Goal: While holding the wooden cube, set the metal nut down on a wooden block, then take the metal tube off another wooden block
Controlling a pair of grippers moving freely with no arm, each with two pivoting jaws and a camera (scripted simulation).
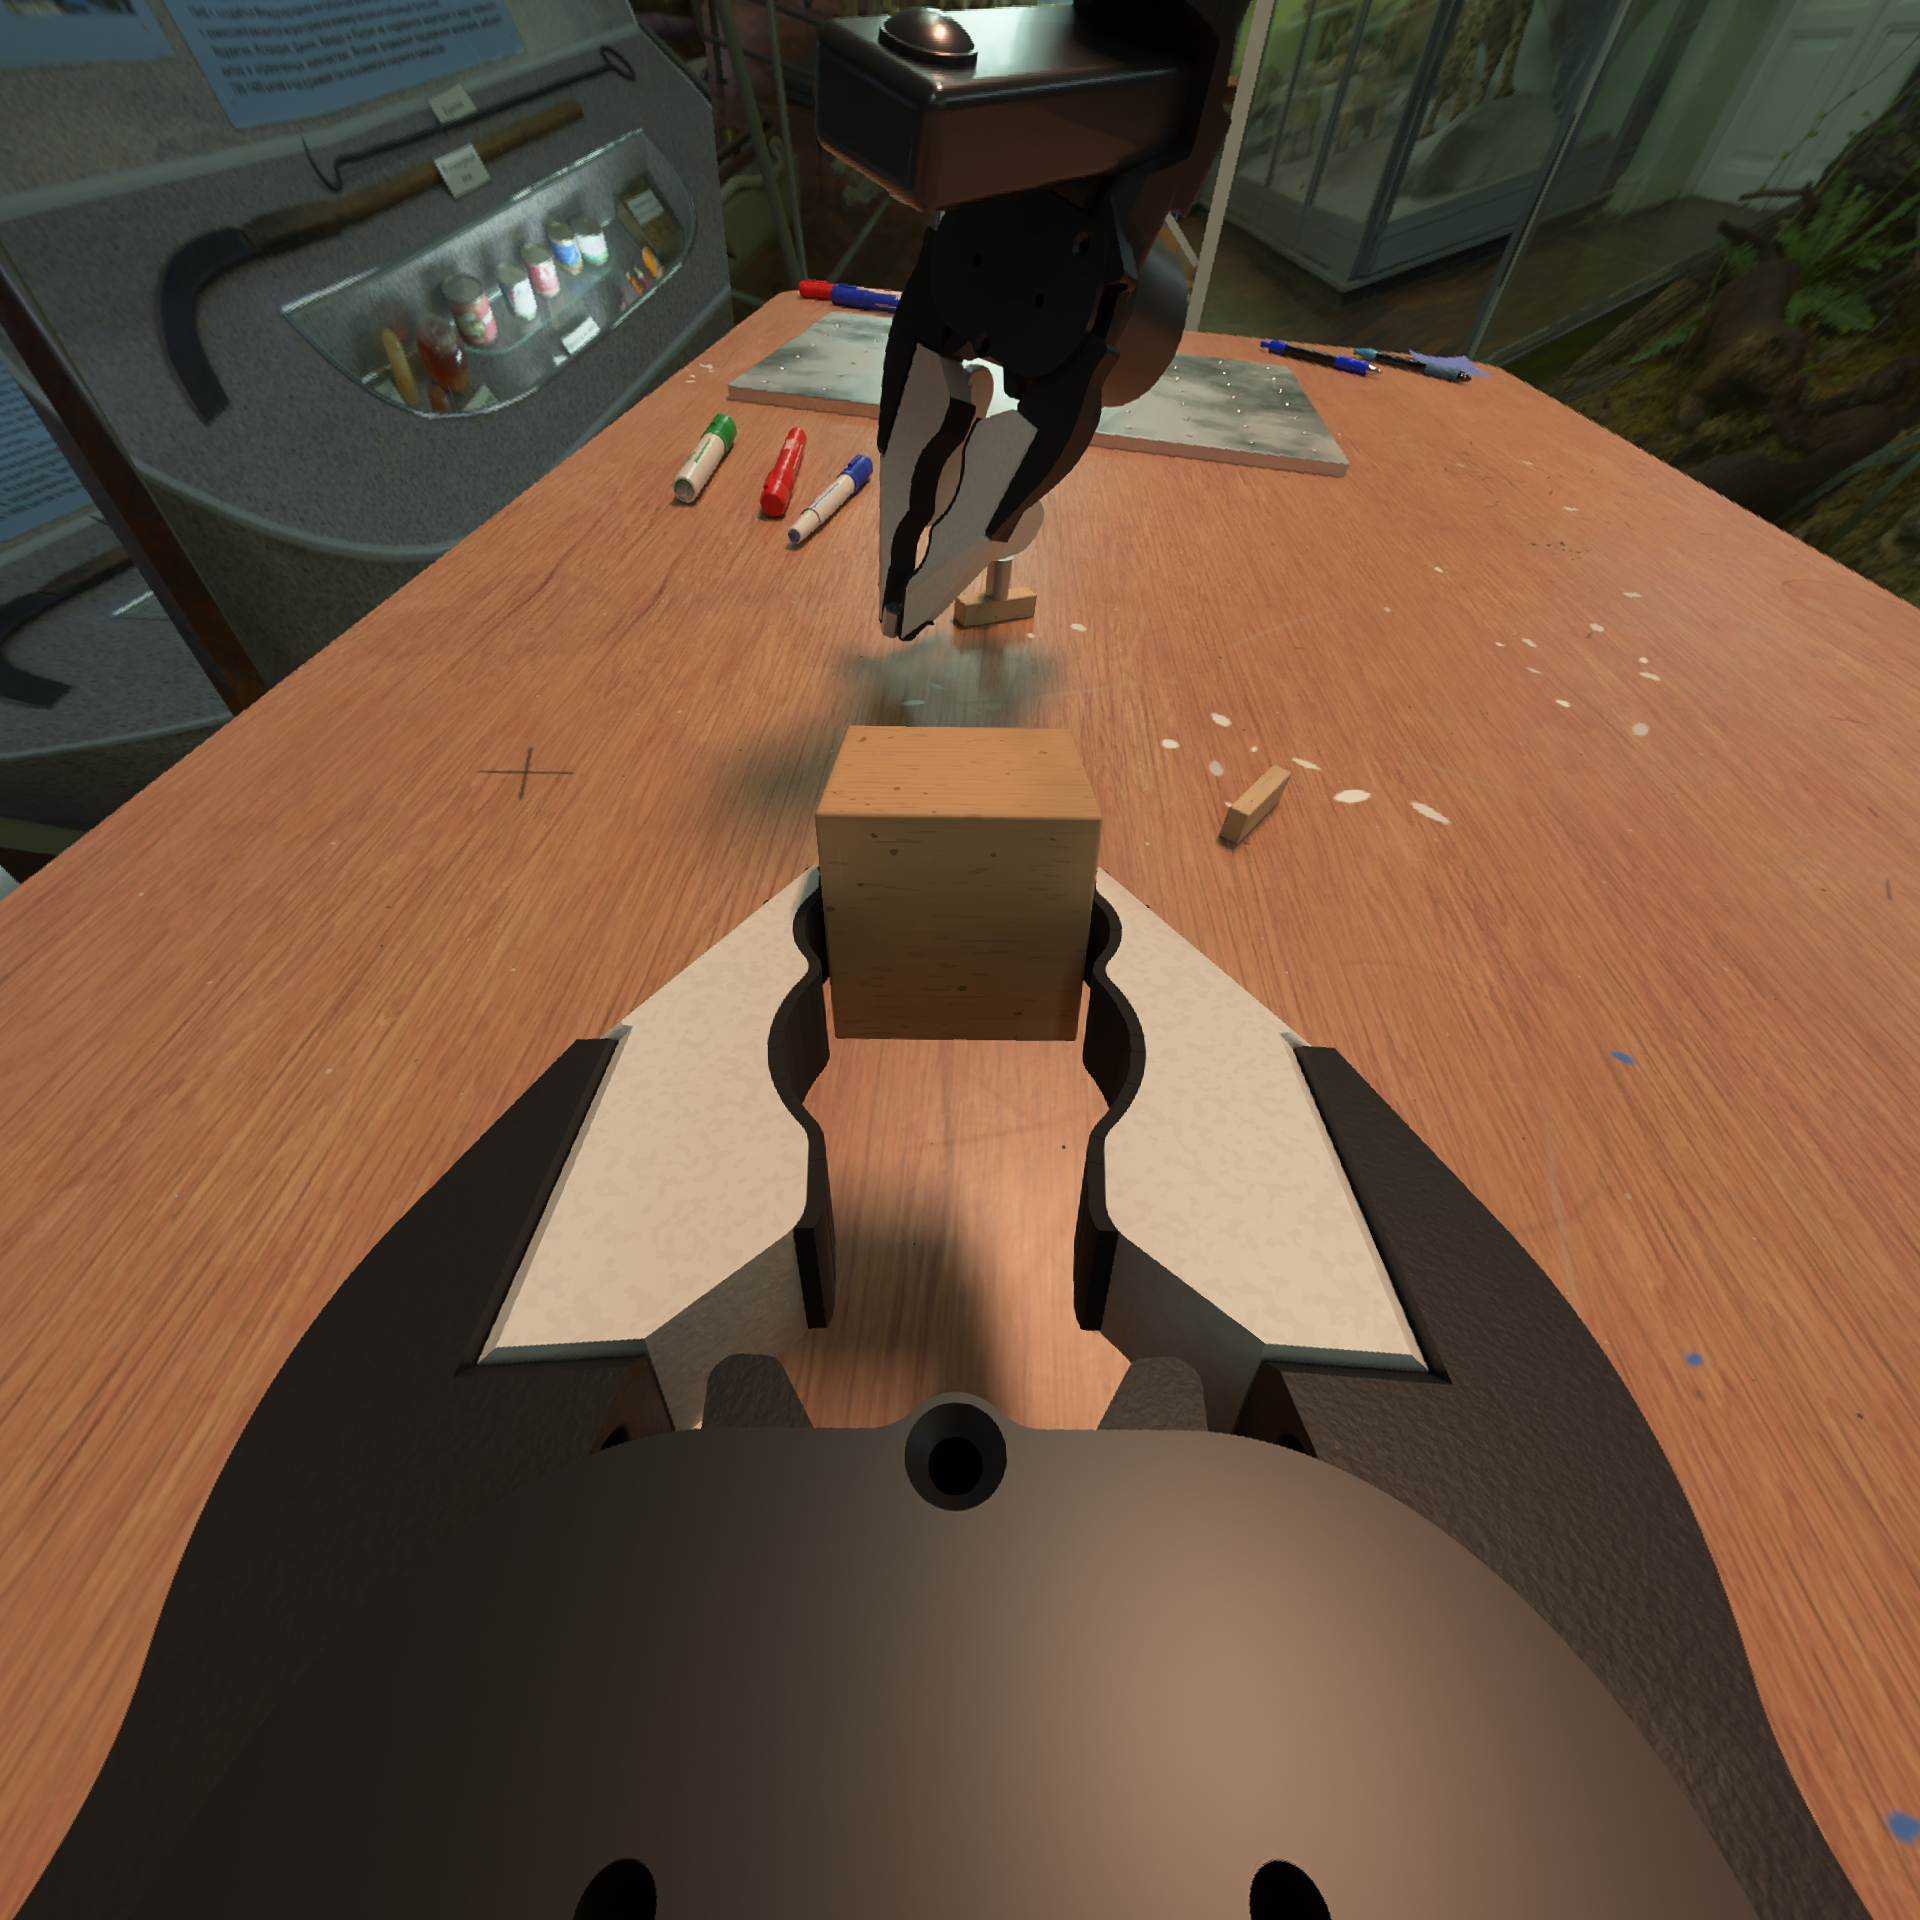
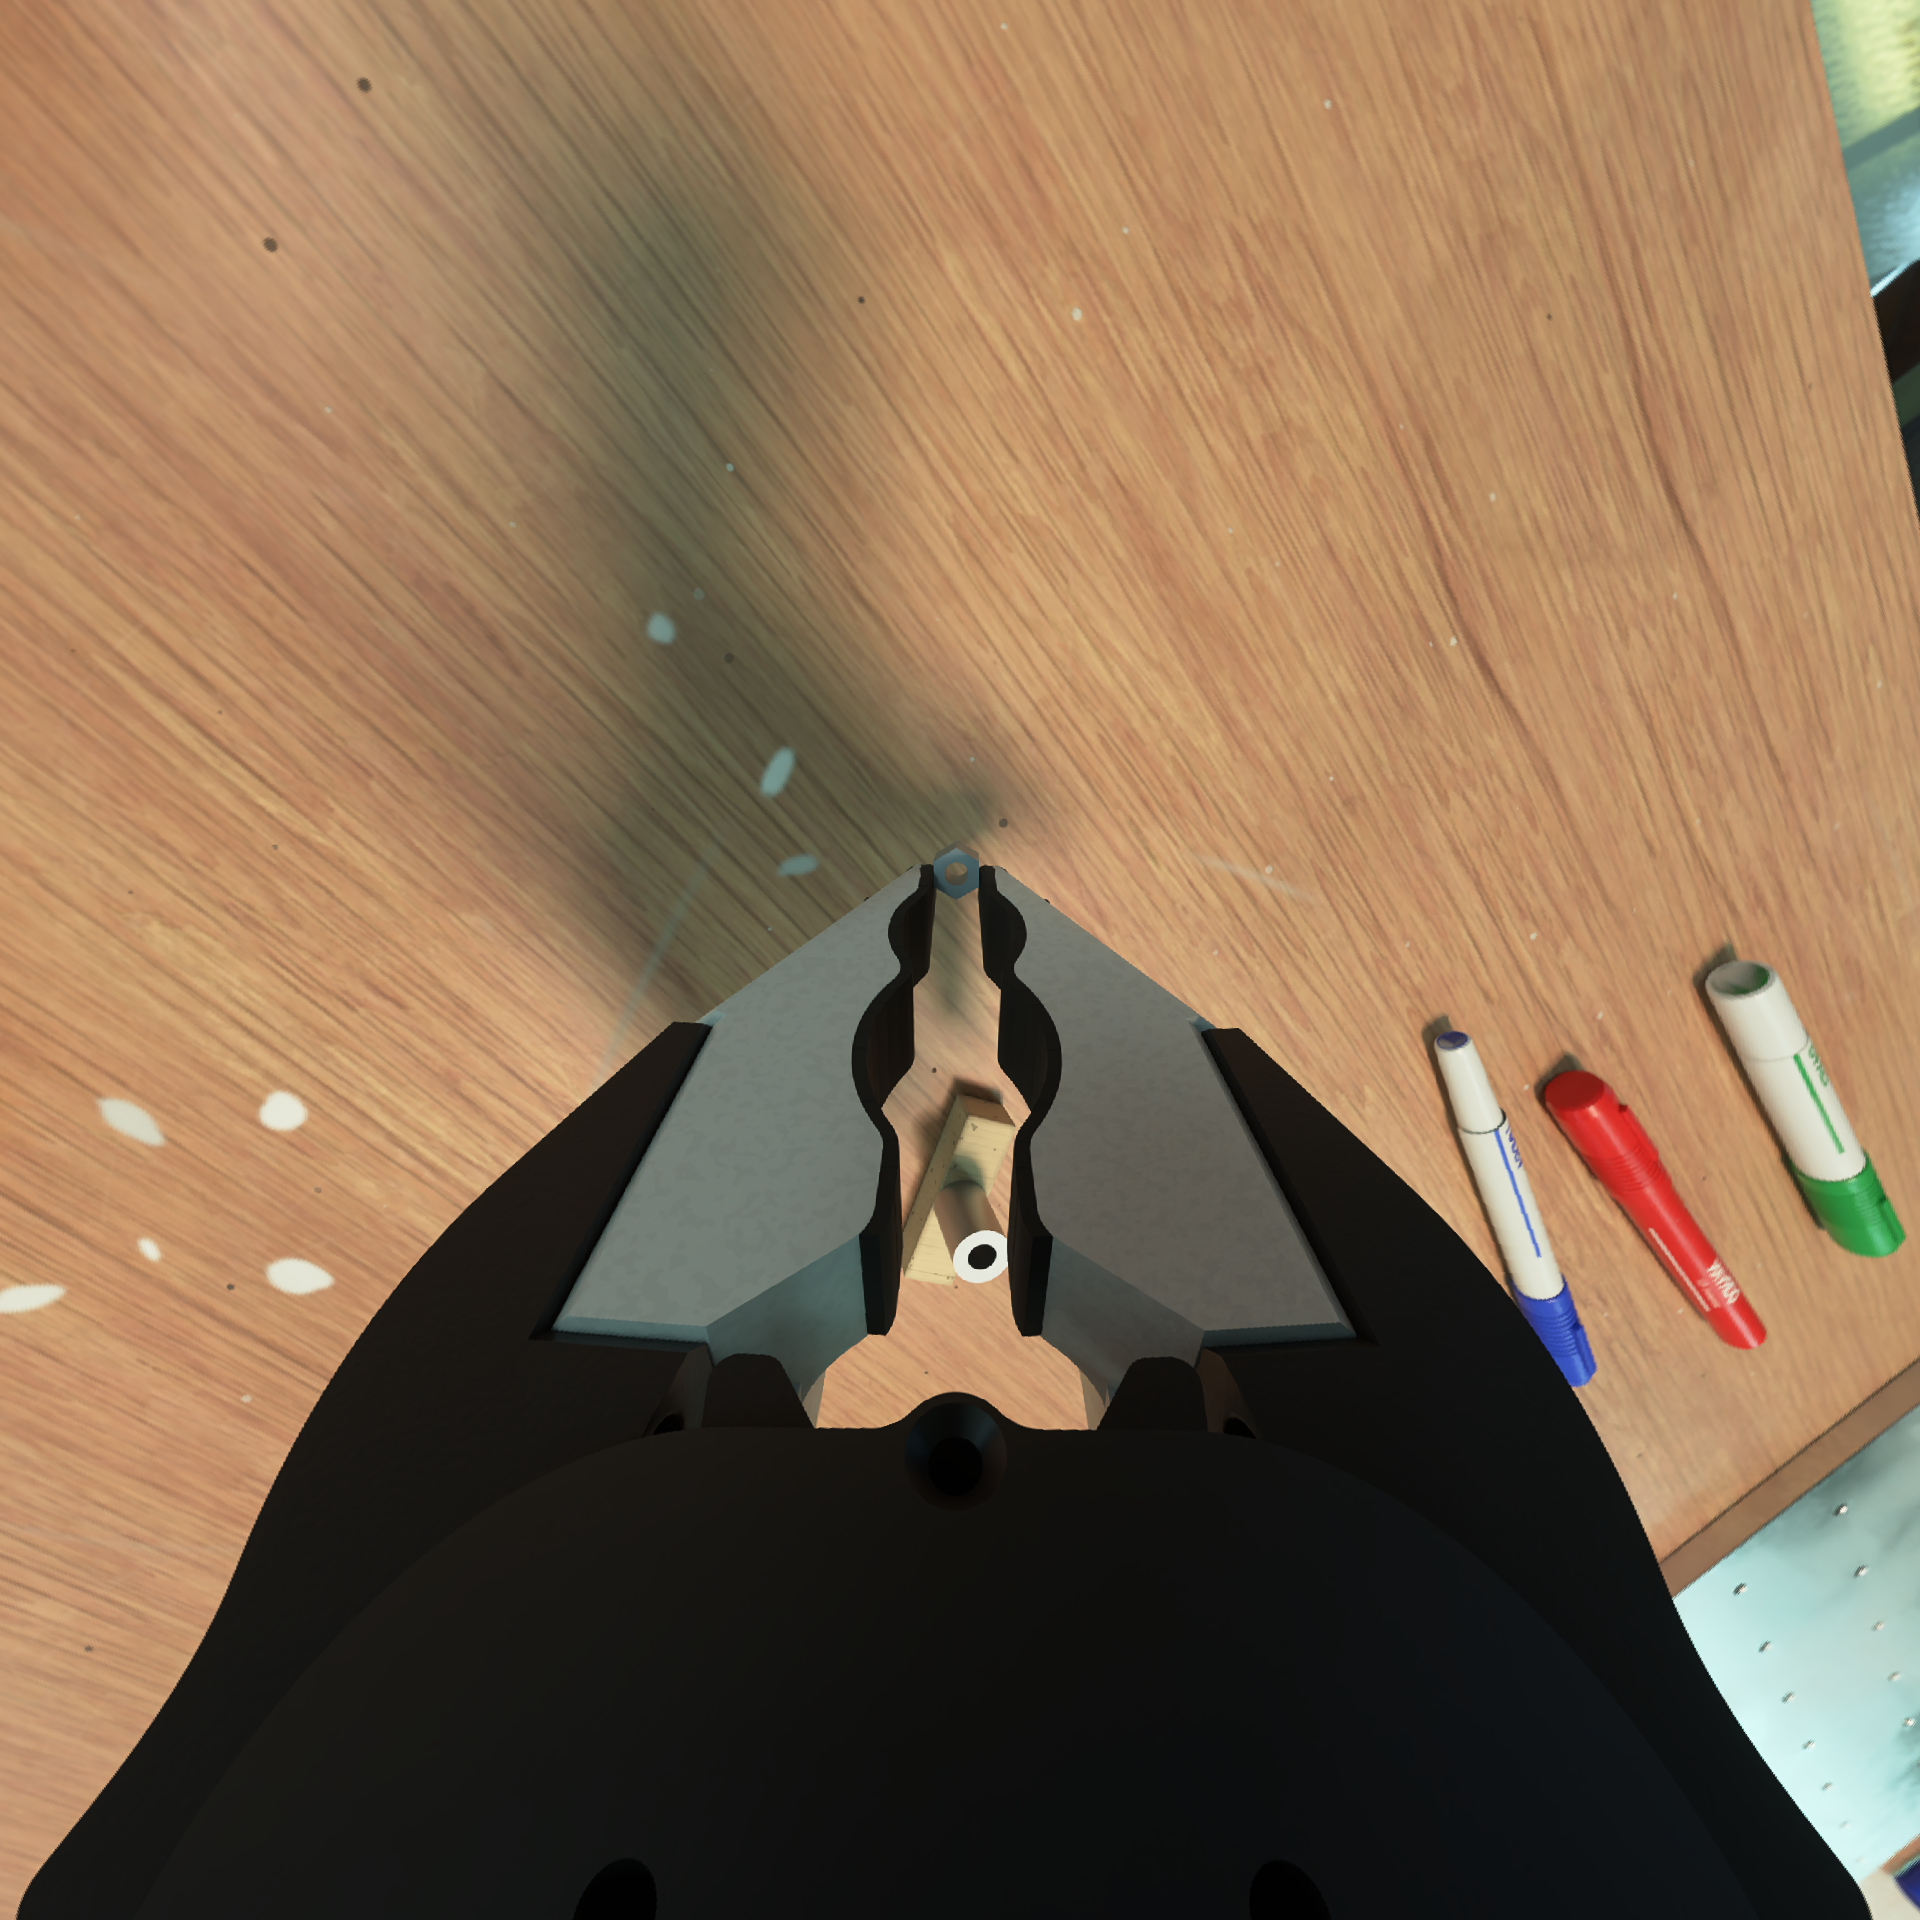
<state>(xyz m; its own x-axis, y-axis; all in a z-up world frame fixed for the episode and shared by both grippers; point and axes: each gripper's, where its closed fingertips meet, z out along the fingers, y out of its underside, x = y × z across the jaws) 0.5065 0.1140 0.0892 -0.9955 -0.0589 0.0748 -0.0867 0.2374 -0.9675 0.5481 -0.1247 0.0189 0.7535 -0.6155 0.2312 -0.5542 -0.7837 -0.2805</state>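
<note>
So the left gripper (image 1: pixel 956 935) has its jaws clamped on the sides of a light brown wooden cube (image 1: pixel 958 883), holding it just above the reddish wood-grain table (image 1: pixel 1455 1143). Solid grip, both fingertips pressed flat on the cube's faces.

Across from it, the right gripper (image 2: pixel 956 881) points steeply down at the tabletop, jaws nearly together and pinching a tiny grey hexagonal metal nut (image 2: pixel 955 871) right at the very tips. The nut looks to be off the table, with a dark shadow spread under it.

Just behind that gripper sits a small pale wooden block (image 1: pixel 995 606) lying flat, with a short grey metal tube (image 2: pixel 979 1255) standing upright on it. A second small pale wooden block (image 1: pixel 1255 805) lies tilted on the table off to the side, well apart from the first, with white paint flecks around it.

Farther back are three markers side by side, green (image 1: pixel 707 457), red (image 1: pixel 784 473) and blue (image 1: pixel 831 499), near a grey perforated metal plate (image 1: pixel 1226 426).
</note>
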